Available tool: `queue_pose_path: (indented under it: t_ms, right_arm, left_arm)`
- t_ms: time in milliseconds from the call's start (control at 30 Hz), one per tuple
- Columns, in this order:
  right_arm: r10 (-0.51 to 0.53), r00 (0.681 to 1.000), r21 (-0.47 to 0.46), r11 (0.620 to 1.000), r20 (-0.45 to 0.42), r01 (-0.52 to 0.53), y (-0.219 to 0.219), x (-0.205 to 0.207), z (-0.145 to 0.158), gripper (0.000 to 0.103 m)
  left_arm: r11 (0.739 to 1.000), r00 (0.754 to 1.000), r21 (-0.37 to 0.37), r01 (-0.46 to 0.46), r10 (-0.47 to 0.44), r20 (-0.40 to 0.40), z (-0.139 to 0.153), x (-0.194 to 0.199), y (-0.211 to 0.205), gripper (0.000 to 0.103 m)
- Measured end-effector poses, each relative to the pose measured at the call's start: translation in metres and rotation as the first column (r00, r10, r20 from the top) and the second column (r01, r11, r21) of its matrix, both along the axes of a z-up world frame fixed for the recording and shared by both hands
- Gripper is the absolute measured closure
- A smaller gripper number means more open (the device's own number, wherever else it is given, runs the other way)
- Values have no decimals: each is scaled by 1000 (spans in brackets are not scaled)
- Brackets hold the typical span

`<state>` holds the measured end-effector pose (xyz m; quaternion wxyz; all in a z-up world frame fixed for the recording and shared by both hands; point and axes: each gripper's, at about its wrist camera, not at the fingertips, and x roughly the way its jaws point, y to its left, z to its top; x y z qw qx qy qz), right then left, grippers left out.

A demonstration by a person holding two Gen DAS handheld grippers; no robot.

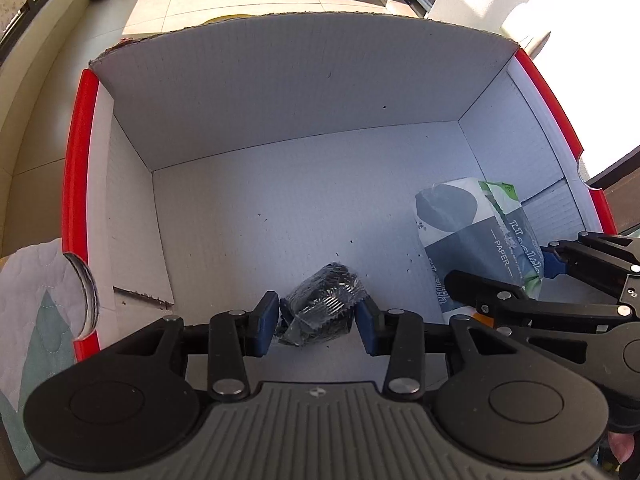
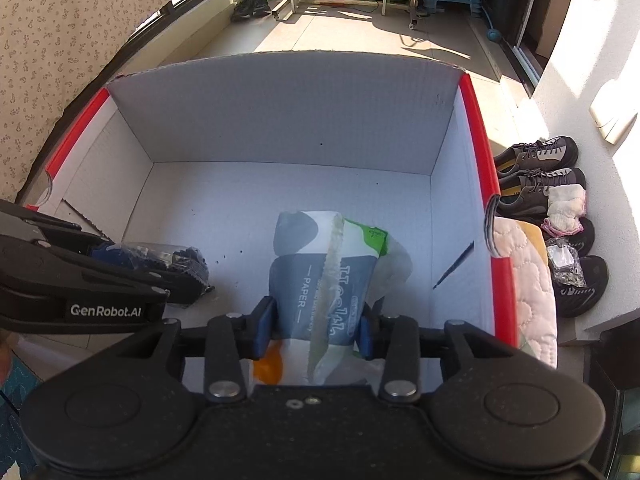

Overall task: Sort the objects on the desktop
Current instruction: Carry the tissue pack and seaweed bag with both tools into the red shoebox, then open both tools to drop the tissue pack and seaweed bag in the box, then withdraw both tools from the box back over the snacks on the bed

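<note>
Both grippers are down inside the white corrugated cardboard box with red rims (image 1: 280,128). Left gripper (image 1: 316,322): blue pads stand narrowly apart either side of a small clear plastic bag of dark, black-looking parts (image 1: 326,306); the left pad looks just off the bag, the right pad is at its edge, and I can't tell whether it's actually touching. The bag sits on the box floor near the front, left of centre. Right gripper (image 2: 316,326): pads flank the near end of a soft plastic pack of tissue paper, blue-grey and white with green, printed "PAPER" (image 2: 320,264); contact on either side is unclear, the grip looks loose. The pack lies lengthwise on the box floor, right of the bag, well apart from it. A pale quilted cloth (image 2: 524,280) hangs over the box's right rim. Beyond that, dark lace-up shoes (image 2: 536,168) are lined up on the tiled floor by the wall.
</note>
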<state>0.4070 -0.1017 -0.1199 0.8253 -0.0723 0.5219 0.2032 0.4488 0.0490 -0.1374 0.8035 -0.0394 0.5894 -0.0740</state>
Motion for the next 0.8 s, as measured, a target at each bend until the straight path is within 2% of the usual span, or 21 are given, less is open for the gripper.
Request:
queue_pose_path:
  t_ms: [100,300,633,800]
  right_arm:
    - [6,1000,3,1000,-10,-6,-2,-1,-1,56]
    - [22,1000,14,1000,-6,-22,-4,-5,3,50]
    - [36,999,59,998,34,-38,-15,-24,32,46]
    - [41,997,80,996,69,-47,-20,-40,56,43]
  left_arm:
    - [1000,1000,-2,-6,6,4,1,-2,2,51]
    - [1000,1000,-7,-16,16,26,13,-7,4,50]
    - [1000,994,-21,-12,14,109,60,-18,1,50]
    - [1000,987,0,-3,3,161,87,-32,-6,50]
